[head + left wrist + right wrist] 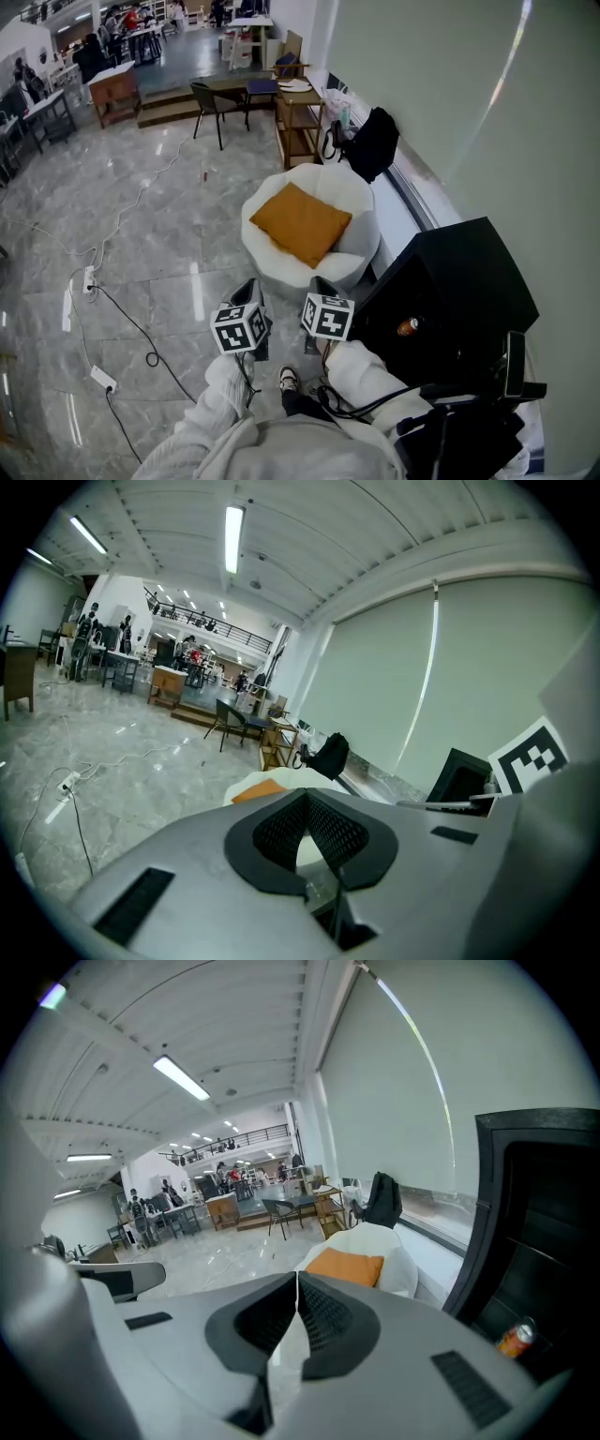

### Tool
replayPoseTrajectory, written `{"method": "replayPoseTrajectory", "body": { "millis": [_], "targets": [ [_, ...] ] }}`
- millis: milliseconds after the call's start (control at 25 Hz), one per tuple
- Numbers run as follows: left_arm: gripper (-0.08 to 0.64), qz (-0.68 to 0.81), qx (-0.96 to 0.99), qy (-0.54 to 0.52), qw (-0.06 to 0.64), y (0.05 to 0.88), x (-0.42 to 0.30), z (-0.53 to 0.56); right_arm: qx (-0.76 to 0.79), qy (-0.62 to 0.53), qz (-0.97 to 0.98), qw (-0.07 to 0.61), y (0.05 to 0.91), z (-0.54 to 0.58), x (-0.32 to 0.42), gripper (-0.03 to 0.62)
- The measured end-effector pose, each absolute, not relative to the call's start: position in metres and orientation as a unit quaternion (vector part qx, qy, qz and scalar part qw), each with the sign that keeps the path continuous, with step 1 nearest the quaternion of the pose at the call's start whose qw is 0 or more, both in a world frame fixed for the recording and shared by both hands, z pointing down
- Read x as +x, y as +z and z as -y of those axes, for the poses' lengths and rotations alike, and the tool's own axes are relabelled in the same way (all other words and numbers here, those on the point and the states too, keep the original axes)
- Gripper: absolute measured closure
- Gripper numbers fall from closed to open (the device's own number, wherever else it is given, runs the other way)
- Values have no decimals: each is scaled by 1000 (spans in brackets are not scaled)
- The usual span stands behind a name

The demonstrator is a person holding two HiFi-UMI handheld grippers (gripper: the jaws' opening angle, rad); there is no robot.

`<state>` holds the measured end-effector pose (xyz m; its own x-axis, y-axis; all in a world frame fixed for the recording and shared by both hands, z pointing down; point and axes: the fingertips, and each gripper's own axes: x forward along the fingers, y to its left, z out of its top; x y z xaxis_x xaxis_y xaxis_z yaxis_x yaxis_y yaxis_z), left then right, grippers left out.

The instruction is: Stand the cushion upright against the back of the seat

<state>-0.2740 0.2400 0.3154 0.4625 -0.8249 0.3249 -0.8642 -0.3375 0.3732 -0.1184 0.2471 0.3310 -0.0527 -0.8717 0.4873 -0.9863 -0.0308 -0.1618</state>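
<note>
No legible text, brands or numbers, print on the can [514, 1338] too small to read

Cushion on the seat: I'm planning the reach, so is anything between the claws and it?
Nothing visible. Only floor lies between the left claw, the right claw and the white seat. The orange cushion lies flat there with nothing on it.

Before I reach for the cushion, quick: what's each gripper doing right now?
Left gripper: closed, holding nothing.
Right gripper: closed, holding nothing.
</note>
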Motion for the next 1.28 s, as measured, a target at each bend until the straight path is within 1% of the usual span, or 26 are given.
{"method": "replayPoseTrajectory", "body": {
  "millis": [880,1280],
  "targets": [
    [554,526,819,37,227,291,-219,-91,676,241,688,105,318,-96,-59,529],
    [554,521,822,41,226,295,-204,-51,688,256,672,100,328,-63,-36,529]
  ]
}}
